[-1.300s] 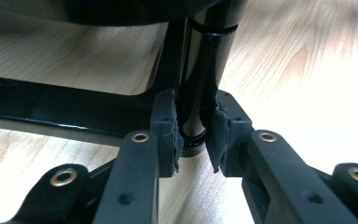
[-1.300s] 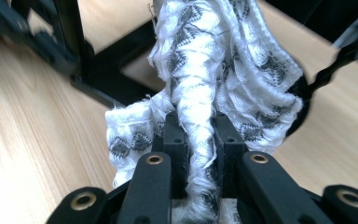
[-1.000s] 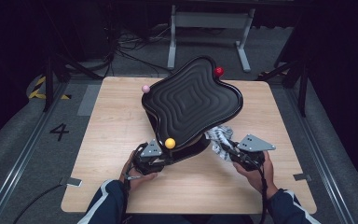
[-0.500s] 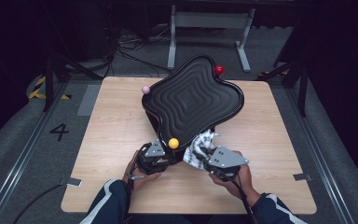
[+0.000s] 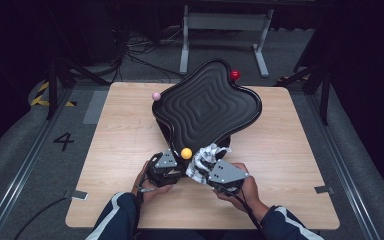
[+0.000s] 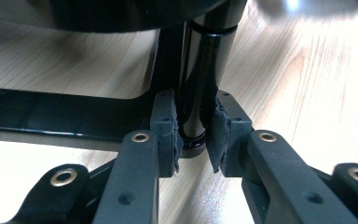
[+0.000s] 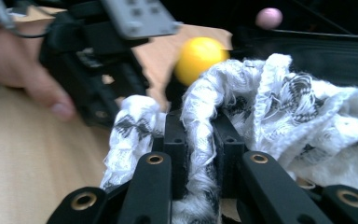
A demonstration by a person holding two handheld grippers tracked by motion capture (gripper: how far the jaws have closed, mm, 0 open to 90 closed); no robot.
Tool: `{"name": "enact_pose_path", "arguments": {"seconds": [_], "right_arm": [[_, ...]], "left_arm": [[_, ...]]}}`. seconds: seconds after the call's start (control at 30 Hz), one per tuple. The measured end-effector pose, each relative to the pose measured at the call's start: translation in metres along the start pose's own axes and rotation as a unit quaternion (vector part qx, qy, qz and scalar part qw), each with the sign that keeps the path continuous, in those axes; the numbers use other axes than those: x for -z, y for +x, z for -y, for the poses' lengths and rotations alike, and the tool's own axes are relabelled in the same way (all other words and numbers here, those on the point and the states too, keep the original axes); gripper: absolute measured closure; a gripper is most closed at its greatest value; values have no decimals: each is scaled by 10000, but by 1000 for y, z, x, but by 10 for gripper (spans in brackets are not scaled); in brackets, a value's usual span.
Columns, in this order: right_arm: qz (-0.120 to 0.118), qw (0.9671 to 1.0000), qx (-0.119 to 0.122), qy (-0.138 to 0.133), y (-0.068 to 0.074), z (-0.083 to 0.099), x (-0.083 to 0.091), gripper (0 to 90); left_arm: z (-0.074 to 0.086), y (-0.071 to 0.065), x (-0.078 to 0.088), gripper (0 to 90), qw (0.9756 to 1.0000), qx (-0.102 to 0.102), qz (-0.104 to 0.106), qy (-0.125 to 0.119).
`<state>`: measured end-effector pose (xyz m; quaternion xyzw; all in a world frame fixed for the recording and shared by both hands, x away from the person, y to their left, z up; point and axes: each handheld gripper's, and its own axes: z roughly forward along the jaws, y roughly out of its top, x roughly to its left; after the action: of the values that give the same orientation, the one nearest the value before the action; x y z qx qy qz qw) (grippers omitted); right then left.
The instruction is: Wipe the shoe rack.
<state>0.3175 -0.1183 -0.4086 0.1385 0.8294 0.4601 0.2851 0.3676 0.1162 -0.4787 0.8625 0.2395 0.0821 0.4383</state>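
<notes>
High view: cloth (image 5: 203, 161) now nearer tray (image 5: 205, 107)

Left gripper (image 5: 172, 161) sits low at the near corner of the black wavy tray (image 5: 207, 105), its jaws right beneath the yellow ball (image 5: 186, 153). Right gripper (image 5: 206, 167) carries a crumpled white cloth (image 5: 204, 159) bunched at its jaws, just beside that yellow ball and touching the tray's near edge. Beyond both sets of jaws, a pink ball (image 5: 156, 95) and a red ball (image 5: 235, 75) top the tray's far corners.
</notes>
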Motion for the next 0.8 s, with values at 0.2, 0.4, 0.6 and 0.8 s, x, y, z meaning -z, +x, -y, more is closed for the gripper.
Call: {"name": "enact_pose_path", "arguments": {"seconds": [0.2, 0.4, 0.6, 0.8], "right_arm": [[596, 9976, -346, -76, -35, 7, 23, 794], [1167, 9898, -790, -203, -75, 15, 45, 795], [1497, 9837, -951, -289, -96, 18, 58, 794], [1467, 9838, -987, -287, -97, 18, 58, 793]], "left_arm": [[0, 1, 0, 731, 10000, -7, 33, 8], [0, 1, 1, 732, 10000, 19, 21, 8], [1, 5, 2, 733, 10000, 51, 3, 8], [1, 5, 2, 732, 10000, 51, 25, 4]]}}
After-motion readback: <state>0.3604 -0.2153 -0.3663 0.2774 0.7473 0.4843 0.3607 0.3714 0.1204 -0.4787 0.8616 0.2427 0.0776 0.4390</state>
